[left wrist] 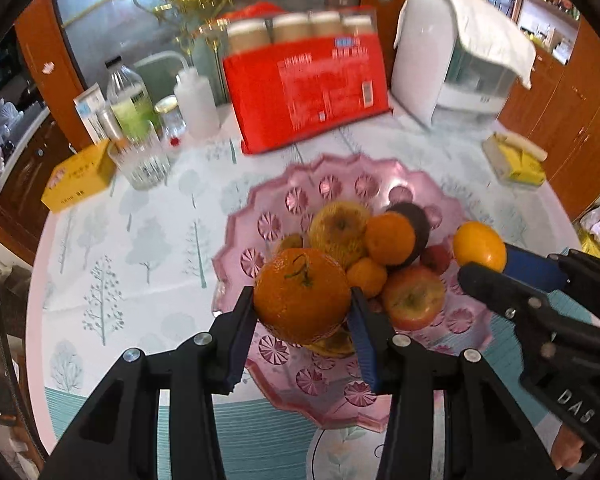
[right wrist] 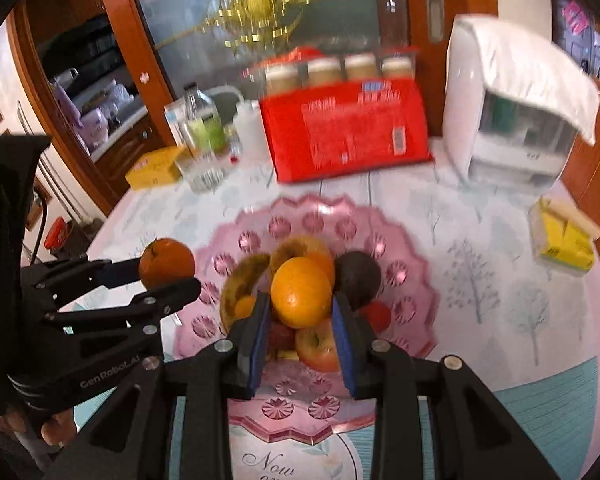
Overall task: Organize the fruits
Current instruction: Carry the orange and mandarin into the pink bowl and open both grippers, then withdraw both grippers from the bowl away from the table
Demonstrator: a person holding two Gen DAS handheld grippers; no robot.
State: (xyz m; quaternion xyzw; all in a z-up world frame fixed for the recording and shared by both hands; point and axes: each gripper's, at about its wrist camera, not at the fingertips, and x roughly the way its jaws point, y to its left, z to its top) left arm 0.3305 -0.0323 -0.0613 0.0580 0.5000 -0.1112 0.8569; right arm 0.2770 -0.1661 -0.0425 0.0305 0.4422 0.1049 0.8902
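My left gripper (left wrist: 303,300) is shut on a large stemmed orange (left wrist: 302,295), held above the near-left rim of the pink glass fruit plate (left wrist: 332,178). The plate holds several fruits: a yellowish apple (left wrist: 339,229), a tangerine (left wrist: 390,238), a dark round fruit (left wrist: 418,222) and a red apple (left wrist: 414,298). My right gripper (right wrist: 300,316) is shut on a smaller yellow-orange orange (right wrist: 301,292) over the plate's middle. In the left wrist view that right gripper (left wrist: 484,262) comes in from the right with its orange (left wrist: 479,245). In the right wrist view the left gripper (right wrist: 171,276) holds its orange (right wrist: 167,262) at the plate's left edge.
At the table's back stand a red carton (left wrist: 306,92) with jars, a white appliance (left wrist: 456,68) under a cloth, bottles (left wrist: 129,98) and a drinking glass (left wrist: 141,164). A yellow box (left wrist: 77,176) lies left, a yellow tissue pack (left wrist: 516,158) right. The tree-print tablecloth (left wrist: 139,248) covers the table.
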